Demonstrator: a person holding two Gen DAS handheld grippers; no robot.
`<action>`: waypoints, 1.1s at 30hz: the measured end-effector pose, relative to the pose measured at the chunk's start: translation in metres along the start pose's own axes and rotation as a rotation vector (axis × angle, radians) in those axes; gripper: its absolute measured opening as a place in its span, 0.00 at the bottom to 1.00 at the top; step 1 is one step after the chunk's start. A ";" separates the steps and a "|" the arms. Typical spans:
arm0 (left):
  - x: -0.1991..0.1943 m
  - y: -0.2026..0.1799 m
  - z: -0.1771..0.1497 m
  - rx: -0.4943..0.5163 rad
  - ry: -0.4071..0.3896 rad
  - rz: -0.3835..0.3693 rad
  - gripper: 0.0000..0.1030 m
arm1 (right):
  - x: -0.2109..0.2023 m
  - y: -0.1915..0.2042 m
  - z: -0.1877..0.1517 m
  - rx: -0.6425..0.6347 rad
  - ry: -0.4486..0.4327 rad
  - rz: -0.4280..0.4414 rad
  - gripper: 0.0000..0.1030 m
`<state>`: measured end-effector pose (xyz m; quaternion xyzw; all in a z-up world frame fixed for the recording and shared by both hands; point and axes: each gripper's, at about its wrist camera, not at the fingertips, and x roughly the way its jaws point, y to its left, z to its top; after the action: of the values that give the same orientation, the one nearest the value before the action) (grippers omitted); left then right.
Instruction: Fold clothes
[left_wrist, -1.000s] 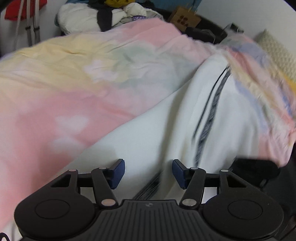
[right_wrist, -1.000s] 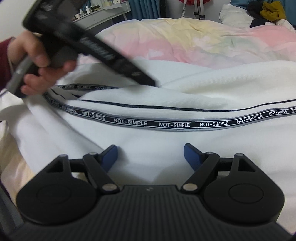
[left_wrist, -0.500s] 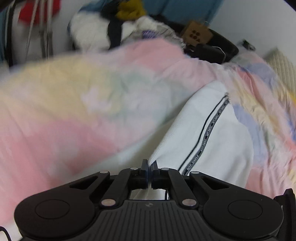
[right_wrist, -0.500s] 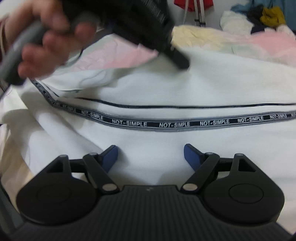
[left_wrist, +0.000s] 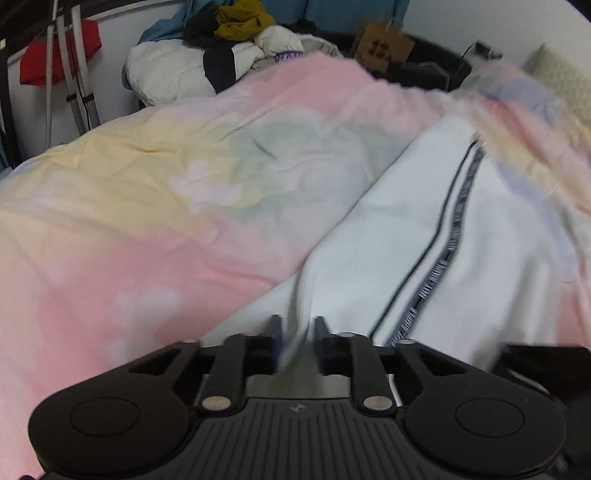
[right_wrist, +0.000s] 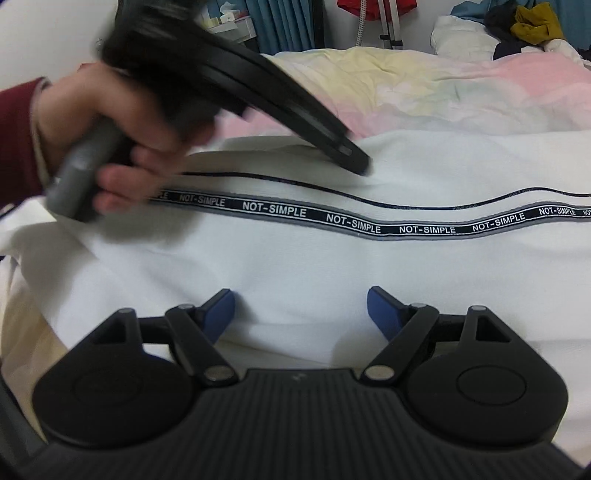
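Observation:
A white garment (left_wrist: 399, 236) with a black NOT-SIMPLE stripe (right_wrist: 351, 223) lies spread on a pastel duvet (left_wrist: 155, 206). My left gripper (left_wrist: 297, 338) is shut on a fold of the white garment at its near edge. In the right wrist view the left gripper (right_wrist: 360, 164) is held in a hand at the upper left, its tip down on the cloth just beyond the stripe. My right gripper (right_wrist: 301, 308) is open and empty, its blue pads just above the white garment (right_wrist: 295, 266).
A heap of clothes (left_wrist: 229, 48) lies at the far end of the bed, with a cardboard box (left_wrist: 382, 46) beside it. A red item (left_wrist: 59, 55) hangs on a rack at the far left. Blue curtains (right_wrist: 288, 26) hang behind the bed.
My left gripper closed from open onto the garment's edge and now holds a fold of it. In the right wrist view the left gripper swung to the right. My right gripper stayed open and still.

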<state>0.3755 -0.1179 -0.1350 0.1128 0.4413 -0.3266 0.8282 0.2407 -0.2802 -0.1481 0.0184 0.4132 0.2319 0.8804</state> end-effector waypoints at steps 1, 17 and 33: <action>-0.012 0.008 -0.006 0.004 0.001 0.001 0.30 | -0.001 0.001 0.000 0.002 0.000 0.000 0.79; -0.099 0.020 -0.120 -0.050 0.085 0.132 0.24 | -0.002 -0.006 0.005 0.021 -0.010 0.000 0.78; -0.081 0.008 -0.117 0.127 0.120 0.116 0.39 | 0.001 0.001 0.004 -0.016 0.005 -0.020 0.80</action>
<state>0.2714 -0.0209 -0.1385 0.2098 0.4612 -0.2981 0.8089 0.2440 -0.2782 -0.1465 0.0066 0.4138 0.2265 0.8817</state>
